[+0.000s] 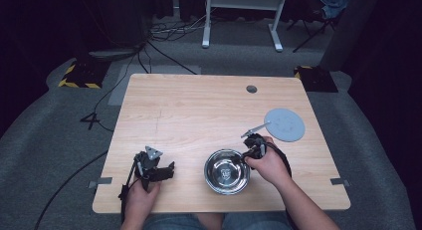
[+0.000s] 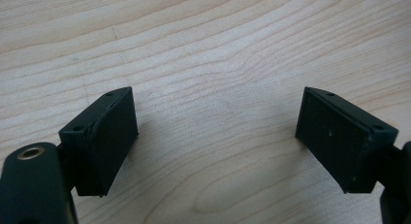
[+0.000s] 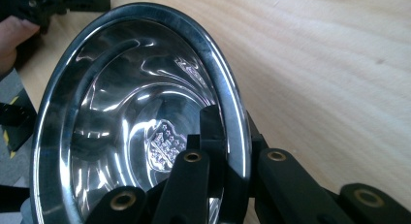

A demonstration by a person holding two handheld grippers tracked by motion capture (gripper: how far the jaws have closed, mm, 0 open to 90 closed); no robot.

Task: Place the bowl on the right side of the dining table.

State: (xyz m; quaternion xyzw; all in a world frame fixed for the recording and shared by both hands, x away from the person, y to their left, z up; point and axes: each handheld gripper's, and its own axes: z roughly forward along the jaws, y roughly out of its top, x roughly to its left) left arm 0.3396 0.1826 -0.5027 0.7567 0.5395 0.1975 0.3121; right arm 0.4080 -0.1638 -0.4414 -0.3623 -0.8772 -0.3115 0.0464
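Note:
A shiny steel bowl [image 1: 227, 172] sits on the wooden table [image 1: 199, 110] near its front edge, right of centre. My right gripper [image 1: 247, 155] is shut on the bowl's right rim, one jaw inside and one outside. In the right gripper view the bowl [image 3: 121, 112] looms large, an embossed crest at its bottom, and my right gripper [image 3: 232, 141] pinches the rim. My left gripper [image 1: 168, 170] rests low over the table at the front left, open. In the left gripper view my left gripper [image 2: 215, 136] has only bare wood between its jaws.
A flat grey round lid [image 1: 284, 124] lies on the table to the right, behind the bowl. A small round cable hole [image 1: 252, 89] is near the table's far edge. Cables and a white desk frame [image 1: 244, 21] stand on the floor beyond.

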